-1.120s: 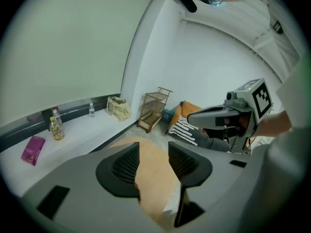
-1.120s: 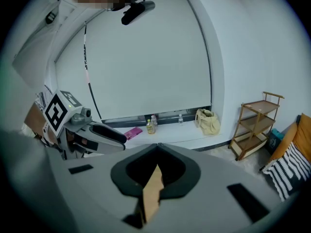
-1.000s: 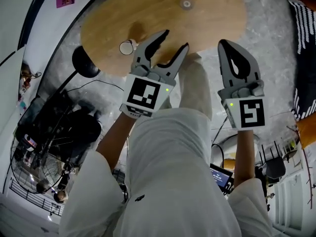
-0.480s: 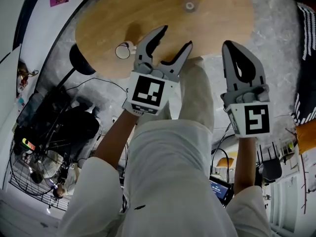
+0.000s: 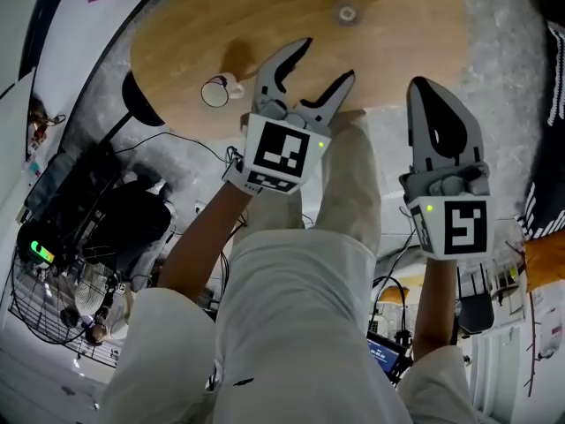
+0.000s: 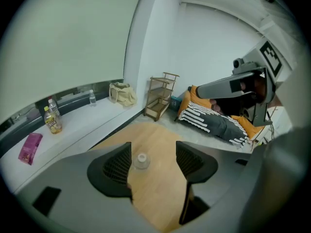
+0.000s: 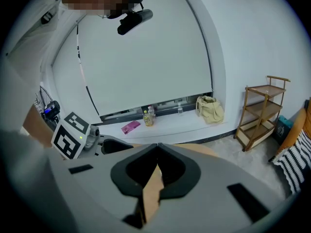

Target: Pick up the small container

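Note:
The small container [image 5: 345, 12], clear with a pale cap, stands on the far part of the round wooden table [image 5: 397, 25]. In the left gripper view the container [image 6: 141, 160] shows well ahead on the table, seen through the gap between the jaws. My left gripper [image 5: 327, 60] hangs over the table's near edge, its jaws opening with nothing between them [image 6: 153, 154]. My right gripper [image 5: 425, 87] is held to the right, just off the table's near edge, shut with its tips touching and empty [image 7: 157, 147].
A small white round object [image 5: 214, 92] sits at the table's left edge beside a black lamp head [image 5: 139, 104]. Cables, a fan [image 5: 53, 299] and gear lie on the floor at left. A striped cushion [image 6: 214, 120] and wooden rack [image 6: 158, 98] stand beyond the table.
The left gripper's jaws have spread wider. Both grippers have drifted a little to the right and lower in the head view, and the table has shifted slightly rightward.

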`<act>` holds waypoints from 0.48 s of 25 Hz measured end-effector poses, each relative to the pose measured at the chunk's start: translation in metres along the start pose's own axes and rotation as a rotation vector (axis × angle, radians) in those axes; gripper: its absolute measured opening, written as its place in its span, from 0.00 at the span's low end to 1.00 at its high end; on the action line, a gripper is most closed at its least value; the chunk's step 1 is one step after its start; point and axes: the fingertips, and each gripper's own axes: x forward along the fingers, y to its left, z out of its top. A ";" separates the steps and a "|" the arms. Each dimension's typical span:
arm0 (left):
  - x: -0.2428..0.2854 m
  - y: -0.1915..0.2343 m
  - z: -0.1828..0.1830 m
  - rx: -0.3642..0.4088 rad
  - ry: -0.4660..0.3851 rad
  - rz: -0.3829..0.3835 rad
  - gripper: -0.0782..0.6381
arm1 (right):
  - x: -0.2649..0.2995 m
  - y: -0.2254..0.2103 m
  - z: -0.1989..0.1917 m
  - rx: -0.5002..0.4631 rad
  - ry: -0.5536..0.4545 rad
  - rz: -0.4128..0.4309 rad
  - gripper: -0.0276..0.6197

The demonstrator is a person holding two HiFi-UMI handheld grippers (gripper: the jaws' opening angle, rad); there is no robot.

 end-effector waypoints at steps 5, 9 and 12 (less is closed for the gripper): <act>0.018 0.002 -0.012 0.012 0.011 0.011 0.50 | 0.004 -0.006 -0.010 0.005 0.009 0.006 0.05; 0.030 0.006 -0.022 0.024 0.023 0.027 0.50 | 0.008 -0.009 -0.019 0.013 0.017 0.011 0.05; 0.040 0.009 -0.029 0.030 0.029 0.038 0.50 | 0.013 -0.011 -0.021 0.027 0.018 0.013 0.06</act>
